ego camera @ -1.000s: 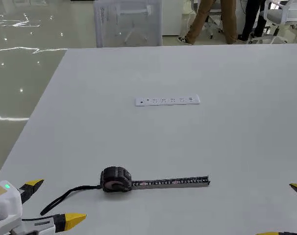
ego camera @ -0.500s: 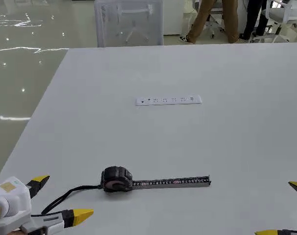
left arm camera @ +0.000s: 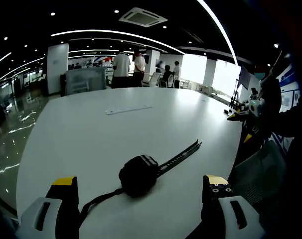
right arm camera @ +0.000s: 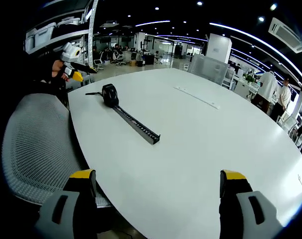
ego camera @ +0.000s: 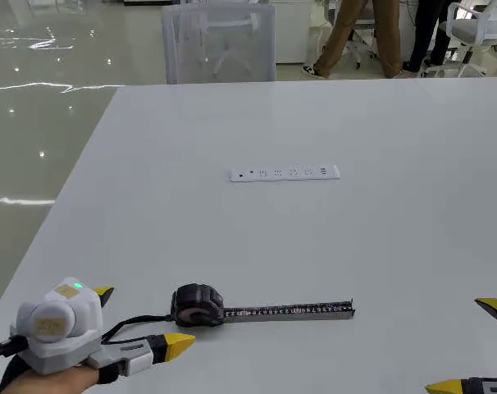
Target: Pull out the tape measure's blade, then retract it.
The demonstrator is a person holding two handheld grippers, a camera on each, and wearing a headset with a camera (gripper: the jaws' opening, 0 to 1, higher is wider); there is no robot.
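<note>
A black tape measure (ego camera: 198, 304) lies on the white table (ego camera: 314, 238) near its front edge, its blade (ego camera: 289, 310) drawn out to the right and its wrist strap (ego camera: 129, 324) trailing left. My left gripper (ego camera: 138, 320) is open just left of the case, its yellow-tipped jaws either side of the strap. In the left gripper view the tape measure (left arm camera: 138, 173) sits ahead between the open left gripper (left arm camera: 141, 184) jaws. My right gripper (ego camera: 478, 345) hangs open at the lower right, well past the blade's end; in its own view the right gripper (right arm camera: 158, 181) faces the tape measure (right arm camera: 110, 94).
A white power strip (ego camera: 284, 173) lies mid-table. A mesh chair (ego camera: 219, 41) stands at the far edge, with people (ego camera: 363, 33) and another chair (ego camera: 478, 25) beyond. A grey mesh chair seat (right arm camera: 36, 144) sits by the table's front edge.
My left gripper has moved right and forward, closing in on the tape measure's case. The tape measure and its drawn-out blade have stayed put; the right gripper has barely shifted.
</note>
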